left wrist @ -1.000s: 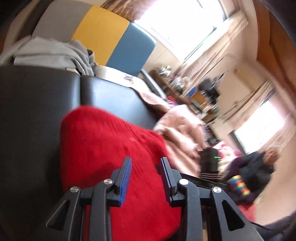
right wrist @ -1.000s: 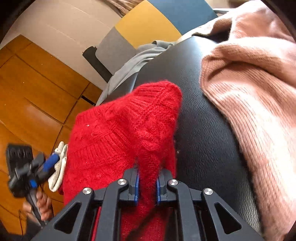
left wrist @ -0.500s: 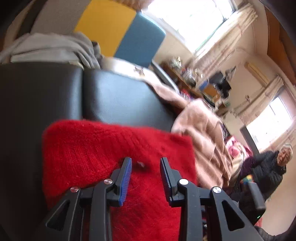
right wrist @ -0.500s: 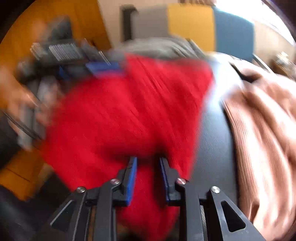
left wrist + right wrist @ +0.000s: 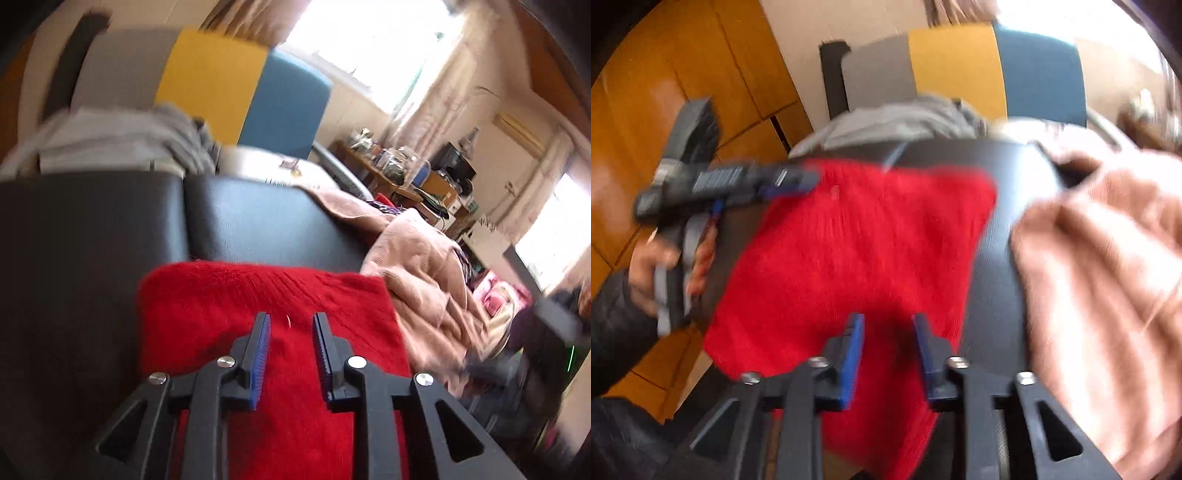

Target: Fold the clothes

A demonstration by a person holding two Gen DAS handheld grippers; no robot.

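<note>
A red knitted sweater (image 5: 258, 295) lies folded on the black leather surface (image 5: 92, 240), its far edge straight. My left gripper (image 5: 290, 319) hovers over its middle, jaws opening, nothing pinched between the blue pads. In the right wrist view the same red sweater (image 5: 857, 251) spreads below my right gripper (image 5: 889, 319), whose jaws are opening and hold no cloth. The left gripper (image 5: 798, 181) shows there too, blurred, at the sweater's far left corner, held by a hand (image 5: 646, 266).
A pink knitted garment (image 5: 417, 266) (image 5: 1108, 258) lies crumpled just right of the red one. A grey garment (image 5: 122, 140) (image 5: 897, 122) is heaped at the far edge, before a grey, yellow and blue chair back (image 5: 214, 81). Wooden floor (image 5: 665, 92) lies to the left.
My right gripper has let go of the red sweater's fold, opened and risen. The sweater has gone from a bunched hump to a flat rectangle. The left gripper has stayed over it.
</note>
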